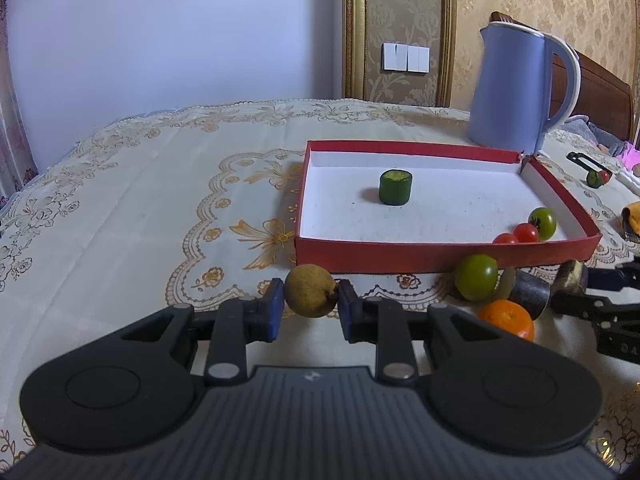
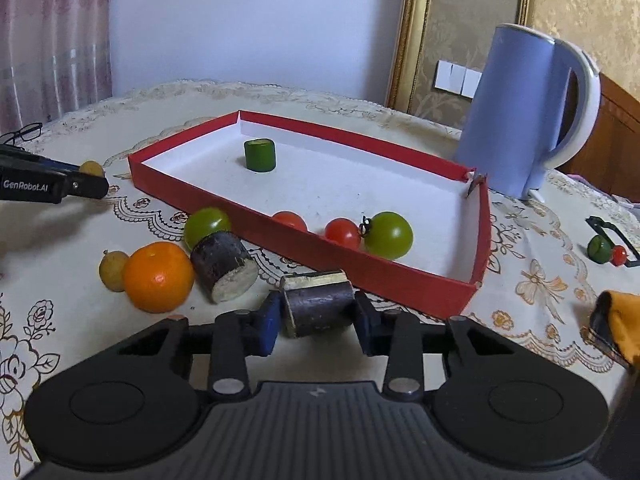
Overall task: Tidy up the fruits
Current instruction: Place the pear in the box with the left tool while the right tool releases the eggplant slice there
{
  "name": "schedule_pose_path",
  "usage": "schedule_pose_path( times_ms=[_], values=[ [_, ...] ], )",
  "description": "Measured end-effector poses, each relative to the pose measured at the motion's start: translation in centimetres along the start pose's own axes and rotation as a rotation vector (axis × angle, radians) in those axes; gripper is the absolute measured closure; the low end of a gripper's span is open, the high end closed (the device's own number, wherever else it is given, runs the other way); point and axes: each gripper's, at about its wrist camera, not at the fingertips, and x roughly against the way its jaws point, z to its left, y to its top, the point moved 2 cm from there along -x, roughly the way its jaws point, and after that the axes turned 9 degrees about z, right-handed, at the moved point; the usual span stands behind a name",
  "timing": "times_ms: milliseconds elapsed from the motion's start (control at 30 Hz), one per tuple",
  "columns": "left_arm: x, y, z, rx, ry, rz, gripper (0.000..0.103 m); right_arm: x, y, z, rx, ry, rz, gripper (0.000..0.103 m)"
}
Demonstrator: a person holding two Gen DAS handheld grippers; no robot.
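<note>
"genrobot.ai" in white on the black left gripper [image 2: 86, 182]; nothing else seems legible.

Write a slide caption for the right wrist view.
Right gripper jaws closed on a dark purple sugarcane chunk before the shallow red cardboard tray holding a green cucumber piece and tomatoes.

Both wrist cameras look low and close across the shared red tray [image 1: 440, 254]

We see left tongs [image 1: 311, 304] clamped on a brown fruit [image 1: 310, 290]; red tray [image 1: 440, 254] holding a green cylinder [image 1: 395, 187] and tomatoes [image 1: 526, 233]; a kettle [image 1: 508, 88] behind.
</note>
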Motion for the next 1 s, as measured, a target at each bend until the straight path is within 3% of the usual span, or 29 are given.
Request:
schedule_pose_path(
  times_ms=[267, 500, 767, 1000],
  values=[
    [1.1, 0.6, -1.0, -0.032, -0.024, -0.017, 0.077, 2.2, -1.3, 0.0, -0.085, -0.016, -0.054, 0.067],
    [0.6, 3.9, -3.5, -0.102, -0.042, -0.039, 0.077, 2.7, -1.9, -0.7, -0.122, -0.030, -0.059, 0.067],
    [-3.7, 8.5, -7.5, -0.170, -0.079, 0.003, 0.077, 3.3, -2.8, -2.1, -0.176, -0.041, -0.063, 0.067],
    [-7.3, 11.0, -10.6, -0.219, -0.058, 0.026, 0.077, 4.9, -3.4, -2.6, -0.186, -0.058, -0.085, 0.067]
  ],
)
